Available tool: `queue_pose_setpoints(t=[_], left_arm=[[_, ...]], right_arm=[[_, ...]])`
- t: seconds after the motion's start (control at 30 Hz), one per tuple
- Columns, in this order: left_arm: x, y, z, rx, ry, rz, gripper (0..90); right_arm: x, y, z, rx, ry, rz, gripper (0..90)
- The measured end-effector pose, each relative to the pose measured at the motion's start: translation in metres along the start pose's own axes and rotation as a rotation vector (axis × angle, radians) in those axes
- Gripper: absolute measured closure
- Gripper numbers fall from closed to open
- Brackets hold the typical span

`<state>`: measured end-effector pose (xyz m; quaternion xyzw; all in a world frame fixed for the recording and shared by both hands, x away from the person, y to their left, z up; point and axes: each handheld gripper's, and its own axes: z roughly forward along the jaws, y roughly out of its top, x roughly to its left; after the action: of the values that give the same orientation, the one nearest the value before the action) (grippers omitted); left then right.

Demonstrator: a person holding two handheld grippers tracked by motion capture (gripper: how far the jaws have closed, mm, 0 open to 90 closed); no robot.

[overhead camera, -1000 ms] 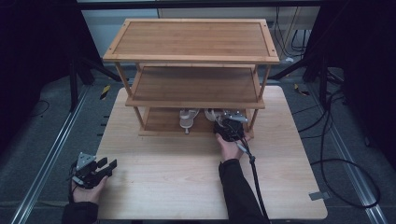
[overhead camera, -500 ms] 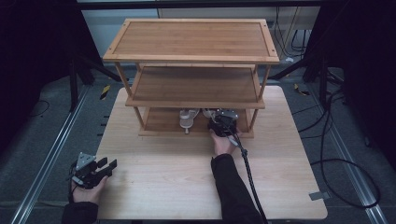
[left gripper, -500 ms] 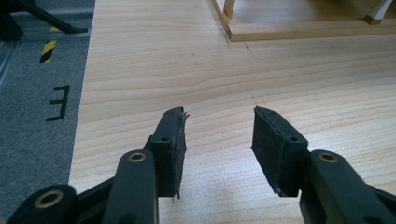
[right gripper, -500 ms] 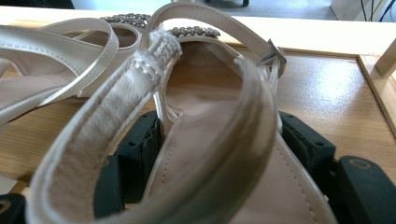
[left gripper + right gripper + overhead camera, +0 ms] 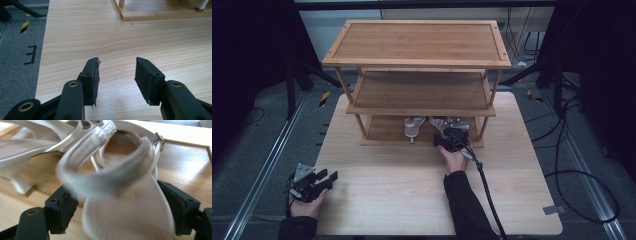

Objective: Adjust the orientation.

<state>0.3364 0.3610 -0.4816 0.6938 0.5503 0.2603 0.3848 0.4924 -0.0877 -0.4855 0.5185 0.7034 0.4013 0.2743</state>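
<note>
On the lowest board of the wooden rack (image 5: 422, 95), the right gripper (image 5: 451, 137) is reaching in with a pale strappy sandal (image 5: 125, 202) lying between its jaws; those jaws have just been opening, and in the right gripper view the black pads (image 5: 62, 211) are standing a little off the sole's edges rather than pressing on it, so the shoe seems to be resting on the board by its own weight; this looks like the letting-go at the end of a placement, heel end toward the person. Just beside it, to its left in the high view, the matching sandal (image 5: 413, 127) is already sitting on the same board, which suggests the pair is being stored side by side. Near the table's (image 5: 412, 200) front left corner, the left gripper (image 5: 314, 181) is waiting with its jaws spread and nothing between them, kept well apart from the rack so as not to crowd the working hand.
</note>
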Motion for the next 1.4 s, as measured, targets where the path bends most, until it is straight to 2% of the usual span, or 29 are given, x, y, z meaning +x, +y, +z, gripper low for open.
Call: queue_pose_setpoints(t=[0.07, 0.2, 0.37, 0.53, 0.6, 0.7, 0.77, 0.83, 1.0, 1.17, 1.4], left_arm=[[0.000, 0.000, 0.000, -0.001, 0.000, 0.004, 52.7], [-0.001, 0.000, 0.000, 0.000, -0.001, 0.004, 52.7], [-0.002, 0.000, 0.000, 0.001, -0.002, 0.006, 53.1], [-0.002, 0.000, 0.000, 0.001, -0.002, 0.006, 53.7], [-0.001, 0.000, 0.000, 0.001, -0.003, 0.005, 53.8], [-0.001, 0.000, 0.000, 0.001, -0.004, 0.005, 53.9], [-0.001, 0.000, 0.000, 0.001, -0.003, 0.007, 53.9], [-0.001, 0.000, 0.000, 0.001, -0.004, 0.006, 54.0], [-0.001, 0.000, 0.000, 0.001, -0.005, 0.007, 54.1], [-0.001, 0.000, 0.000, 0.001, -0.006, 0.006, 54.3], [-0.001, 0.000, 0.000, 0.000, -0.005, 0.010, 54.5]], right_arm=[[-0.001, -0.004, -0.010, -0.035, 0.010, 0.004, 23.0], [-0.007, -0.010, -0.025, -0.031, 0.026, -0.001, 24.2], [-0.012, -0.023, -0.034, -0.012, 0.034, -0.015, 31.3], [-0.016, -0.032, -0.028, 0.019, 0.040, -0.036, 53.7], [-0.016, -0.032, -0.025, 0.017, 0.052, -0.025, 61.8], [-0.015, -0.028, -0.020, 0.009, 0.066, -0.021, 68.3], [-0.013, -0.025, -0.017, 0.004, 0.063, -0.035, 73.6], [-0.011, -0.024, -0.015, 0.022, 0.062, -0.044, 77.0], [-0.005, -0.023, -0.009, 0.027, 0.074, -0.090, 77.3], [0.001, -0.019, -0.004, 0.030, 0.080, -0.094, 77.0], [0.019, -0.013, 0.007, 0.028, 0.129, -0.097, 76.8]])
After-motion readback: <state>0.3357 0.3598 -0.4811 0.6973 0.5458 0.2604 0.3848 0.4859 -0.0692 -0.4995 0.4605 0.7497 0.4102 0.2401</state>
